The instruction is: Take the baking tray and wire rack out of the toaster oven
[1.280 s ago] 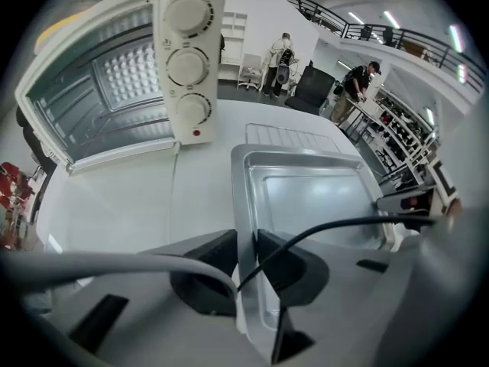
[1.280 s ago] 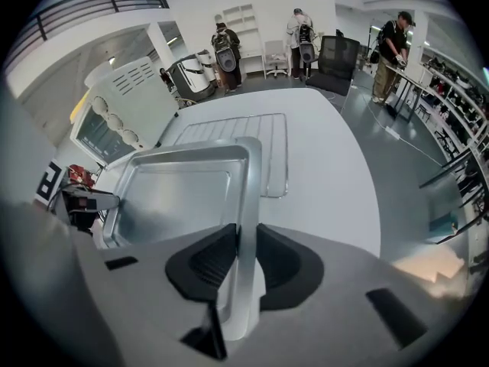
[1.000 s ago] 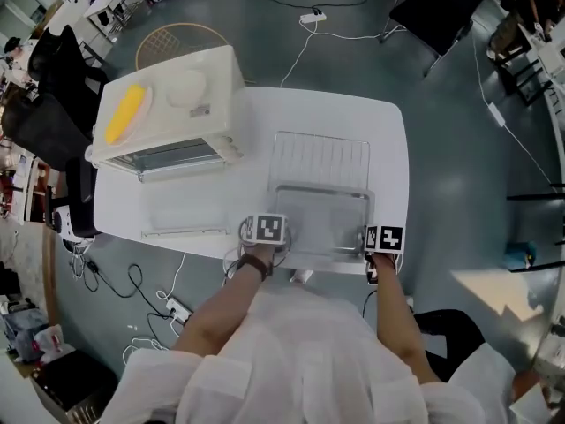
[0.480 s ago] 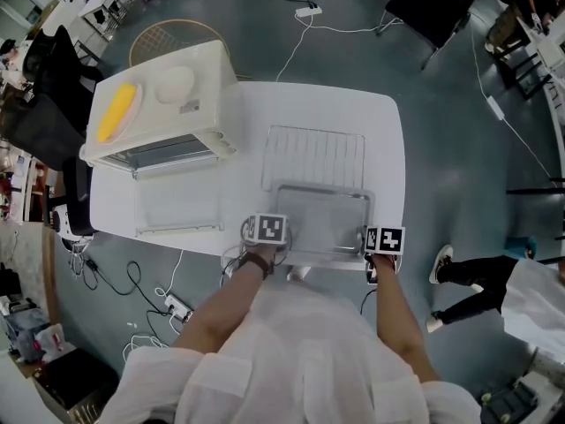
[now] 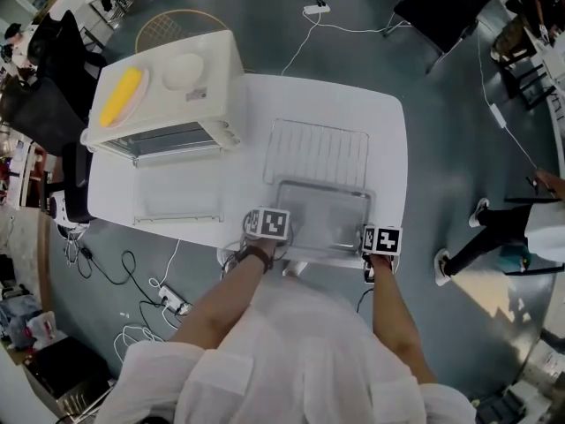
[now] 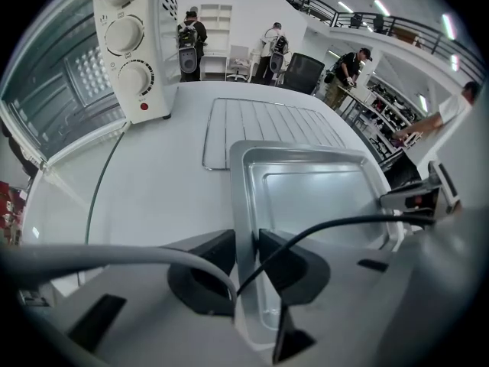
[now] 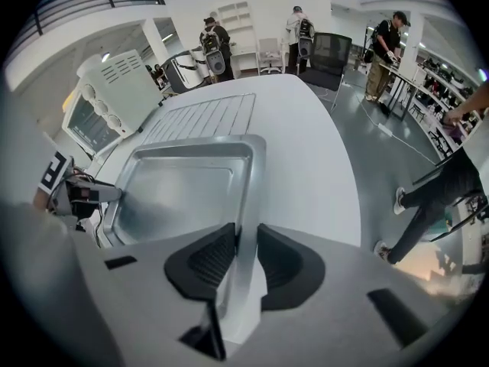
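Note:
The silver baking tray [image 5: 322,215] lies flat on the white table [image 5: 388,148] near its front edge, overlapping the near end of the wire rack [image 5: 318,153]. My left gripper [image 5: 281,233] straddles the tray's left rim [image 6: 238,205]. The right gripper [image 5: 369,239] straddles the right rim [image 7: 248,197]. The jaws of both have just been opening. Each rim still stands between the pads, with a thin gap beside it in both gripper views. The left gripper [image 6: 246,243] and right gripper [image 7: 246,239] point steeply down. The cream toaster oven [image 5: 168,95] stands at the back left.
The oven's glass door [image 5: 181,201] hangs open over the table left of the tray. A yellow object [image 5: 122,104] and a white round one [image 5: 184,71] lie on the oven. A black cable [image 6: 328,228] crosses the left gripper view. A person [image 5: 503,228] walks at the right.
Both grippers sank a little with the tray, which now rests on the table. The walking person on the floor at the right has moved on.

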`<act>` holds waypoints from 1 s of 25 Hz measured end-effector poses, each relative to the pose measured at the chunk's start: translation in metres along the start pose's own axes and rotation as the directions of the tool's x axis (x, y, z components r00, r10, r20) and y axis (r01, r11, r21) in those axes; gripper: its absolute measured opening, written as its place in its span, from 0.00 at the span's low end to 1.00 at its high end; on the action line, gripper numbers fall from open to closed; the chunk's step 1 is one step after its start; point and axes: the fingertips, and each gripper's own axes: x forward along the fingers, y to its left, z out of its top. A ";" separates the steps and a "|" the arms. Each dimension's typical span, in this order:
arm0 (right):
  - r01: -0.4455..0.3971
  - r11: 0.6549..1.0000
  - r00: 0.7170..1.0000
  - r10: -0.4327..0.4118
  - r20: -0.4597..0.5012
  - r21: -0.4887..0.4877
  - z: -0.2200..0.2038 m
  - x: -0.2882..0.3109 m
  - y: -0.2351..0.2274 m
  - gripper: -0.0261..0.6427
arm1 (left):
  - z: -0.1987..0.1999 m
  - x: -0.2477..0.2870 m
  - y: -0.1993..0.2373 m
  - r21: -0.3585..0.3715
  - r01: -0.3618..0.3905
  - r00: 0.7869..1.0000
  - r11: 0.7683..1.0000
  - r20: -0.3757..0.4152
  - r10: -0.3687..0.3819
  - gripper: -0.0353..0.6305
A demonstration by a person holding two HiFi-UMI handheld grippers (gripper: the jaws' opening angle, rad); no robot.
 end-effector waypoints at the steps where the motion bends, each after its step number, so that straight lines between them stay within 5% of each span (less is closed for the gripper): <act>1: 0.004 1.000 1.000 -0.004 -0.001 -0.009 0.000 0.000 0.000 0.18 | 0.000 0.001 0.000 0.004 0.001 1.000 1.000 -0.001 -0.001 0.18; 17: -0.015 1.000 0.999 0.016 0.039 -0.023 0.015 -0.010 0.004 0.24 | 0.015 -0.020 0.007 0.033 0.005 0.999 0.999 0.048 -0.007 0.28; 25: -0.041 0.999 0.989 0.045 0.138 -0.029 0.042 -0.031 0.011 0.24 | 0.049 -0.055 0.014 0.042 0.012 0.987 0.999 0.160 -0.019 0.28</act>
